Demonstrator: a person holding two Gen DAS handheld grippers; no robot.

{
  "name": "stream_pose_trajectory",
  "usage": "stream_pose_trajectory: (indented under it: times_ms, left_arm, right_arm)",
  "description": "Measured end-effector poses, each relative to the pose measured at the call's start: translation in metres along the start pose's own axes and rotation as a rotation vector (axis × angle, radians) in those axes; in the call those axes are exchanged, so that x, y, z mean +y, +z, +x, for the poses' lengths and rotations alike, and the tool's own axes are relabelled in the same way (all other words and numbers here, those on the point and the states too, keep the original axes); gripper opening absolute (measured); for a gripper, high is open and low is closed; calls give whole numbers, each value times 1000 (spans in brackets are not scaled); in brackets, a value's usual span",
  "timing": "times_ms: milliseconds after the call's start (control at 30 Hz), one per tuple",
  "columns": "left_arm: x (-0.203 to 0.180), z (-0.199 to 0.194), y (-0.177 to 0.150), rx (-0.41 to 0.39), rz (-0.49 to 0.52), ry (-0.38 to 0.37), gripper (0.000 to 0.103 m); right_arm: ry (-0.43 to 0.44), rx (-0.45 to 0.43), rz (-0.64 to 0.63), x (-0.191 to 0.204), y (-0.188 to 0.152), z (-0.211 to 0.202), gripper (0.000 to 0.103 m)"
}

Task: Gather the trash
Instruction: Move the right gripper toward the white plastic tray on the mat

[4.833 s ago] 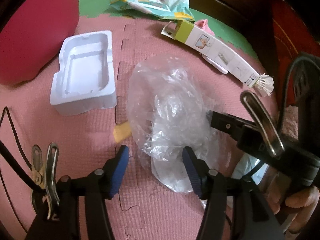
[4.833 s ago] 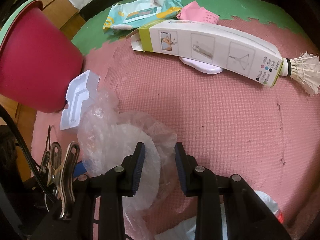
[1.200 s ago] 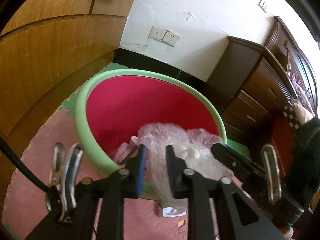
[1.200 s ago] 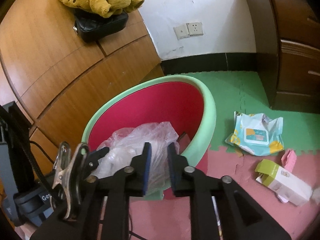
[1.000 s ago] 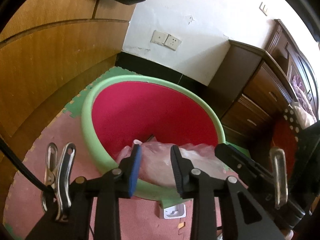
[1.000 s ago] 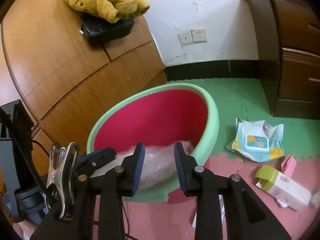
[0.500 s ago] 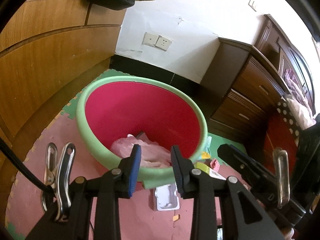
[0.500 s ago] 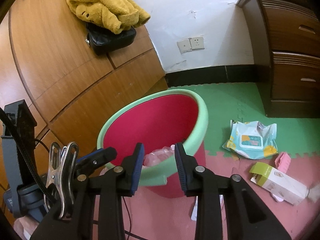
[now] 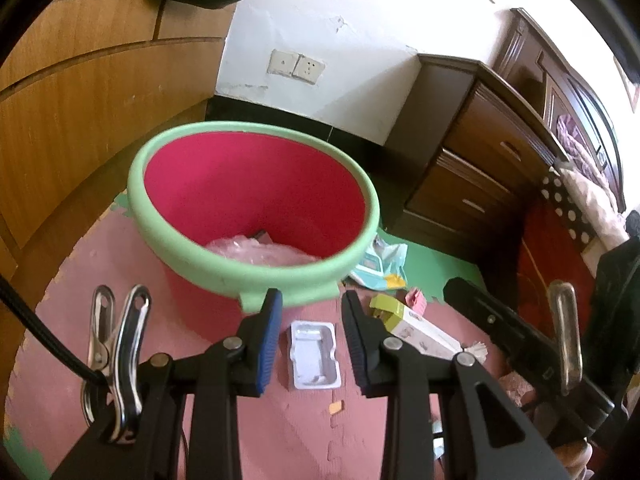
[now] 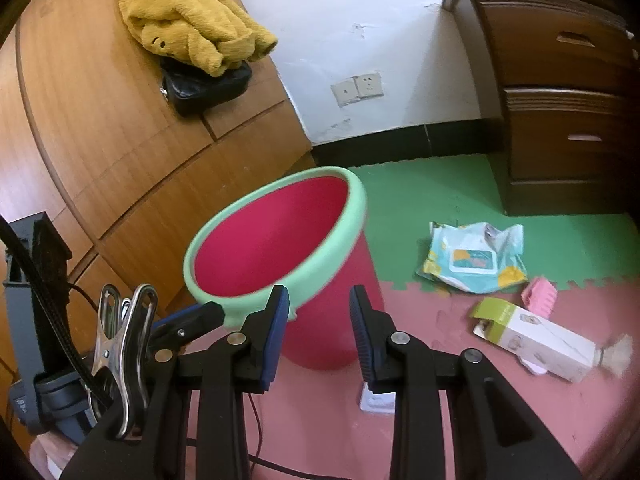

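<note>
The red bin with a green rim [image 9: 224, 276] stands on the pink foam mat, and the crumpled clear plastic bag [image 9: 256, 250] lies inside it. My left gripper [image 9: 310, 340] hangs open in front of the bin, with nothing between its blue pads. My right gripper [image 10: 318, 336] is open too, beside the bin's rim [image 10: 352, 232] and holding nothing. On the mat lie a white plastic tray [image 9: 314, 354], a white and green box [image 10: 536, 338] with a shuttlecock [image 10: 618, 354] at its end, a wipes pack [image 10: 474, 260] and a small pink item [image 10: 540, 296].
A dark wooden drawer cabinet [image 10: 560, 120] stands at the right against the white wall. Curved wooden furniture [image 10: 120, 140] on the left carries a yellow garment [image 10: 192, 28] and a black bag [image 10: 204, 88]. A small yellow scrap [image 9: 337, 407] lies on the mat.
Both grippers let go of the plastic bag over the bin, and it dropped inside. Both have since drawn back from the bin, bringing the tray, box and wipes pack into view.
</note>
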State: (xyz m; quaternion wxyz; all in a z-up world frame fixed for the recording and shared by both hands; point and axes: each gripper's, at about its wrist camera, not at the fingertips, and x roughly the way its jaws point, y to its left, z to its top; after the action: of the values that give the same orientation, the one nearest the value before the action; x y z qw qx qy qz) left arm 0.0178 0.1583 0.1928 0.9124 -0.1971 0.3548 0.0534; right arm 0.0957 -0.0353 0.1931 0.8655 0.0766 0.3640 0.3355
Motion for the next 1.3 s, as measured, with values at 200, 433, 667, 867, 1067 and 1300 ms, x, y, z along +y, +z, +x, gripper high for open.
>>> stream_pose_trajectory:
  times_ms: [200,433,667,867,1067,1300]
  left_arm:
    - [-11,1,-20,22,6,-3,31]
    - [-25,13,-46,73,24,12,31]
    - [-35,35,-64,123,54,43,31]
    - [-34,60,-78,169,68,91,31]
    - [-29,84,-89,206,77,140,31]
    - [-20,103,-98,232,74,170,31]
  right_arm:
    - [-20,15,30,-19,-14,-7,32]
    - [-31,38,58,-36,-31,-9,32]
    - [-42,68,86,-53,-51,-7,32]
    - [-54,105,136,-73,-68,-1,32]
    - [-77,139,162,-87,-81,8,32]
    - [-90,187,197,-100,-94,30,32]
